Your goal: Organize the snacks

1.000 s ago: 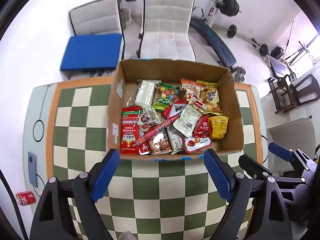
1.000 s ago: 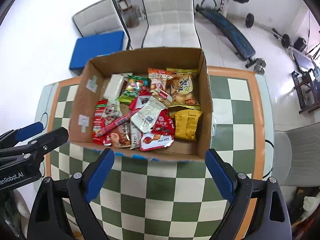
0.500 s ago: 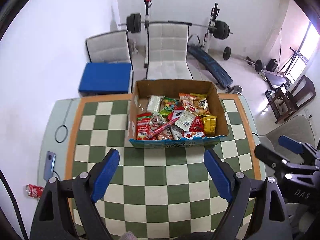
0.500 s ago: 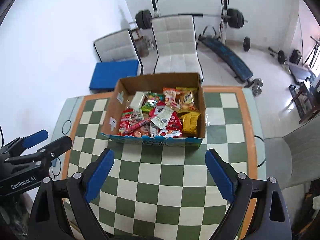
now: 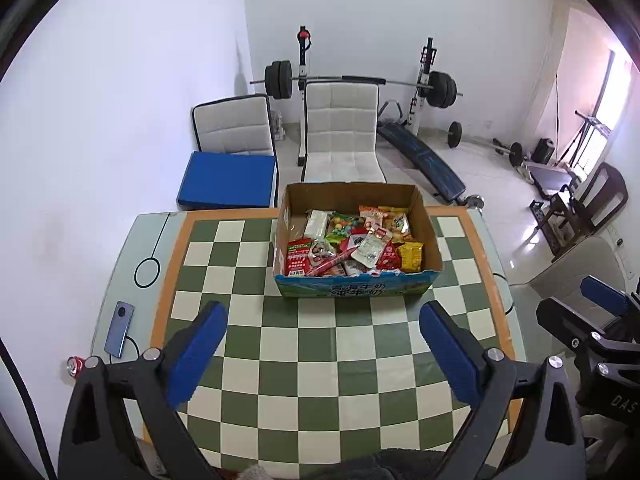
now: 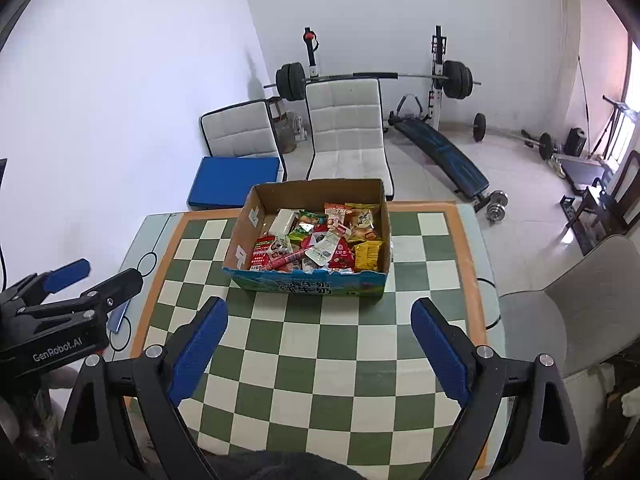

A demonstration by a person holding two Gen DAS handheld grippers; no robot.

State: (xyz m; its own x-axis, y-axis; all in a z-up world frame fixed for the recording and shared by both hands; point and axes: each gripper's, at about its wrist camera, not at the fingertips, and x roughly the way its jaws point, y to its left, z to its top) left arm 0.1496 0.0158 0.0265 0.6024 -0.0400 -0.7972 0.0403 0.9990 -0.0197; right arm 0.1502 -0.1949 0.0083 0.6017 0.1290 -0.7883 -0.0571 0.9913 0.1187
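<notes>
A cardboard box point(image 5: 352, 289) point(image 6: 308, 285) stands on the far half of the green-and-white checkered table point(image 5: 320, 352) point(image 6: 320, 360). It is full of several mixed snack packets point(image 5: 352, 244) point(image 6: 316, 242), among them a yellow bag point(image 5: 410, 256) and a long red stick pack point(image 5: 330, 264). My left gripper point(image 5: 322, 326) is open and empty, well back from the box over the near table. My right gripper point(image 6: 318, 320) is open and empty, also back from the box. Each gripper shows at the edge of the other's view.
A blue phone point(image 5: 119, 329) and a red can point(image 5: 75, 366) lie at the table's left edge. Two white chairs point(image 5: 340, 136) and a blue pad point(image 5: 228, 180) stand beyond the table. A weight bench with a barbell point(image 5: 416, 92) is behind. A grey chair point(image 6: 560, 320) stands at right.
Both grippers have pulled back and up from the box, so it looks smaller and farther. Both stay open and empty. The box and snacks have not moved.
</notes>
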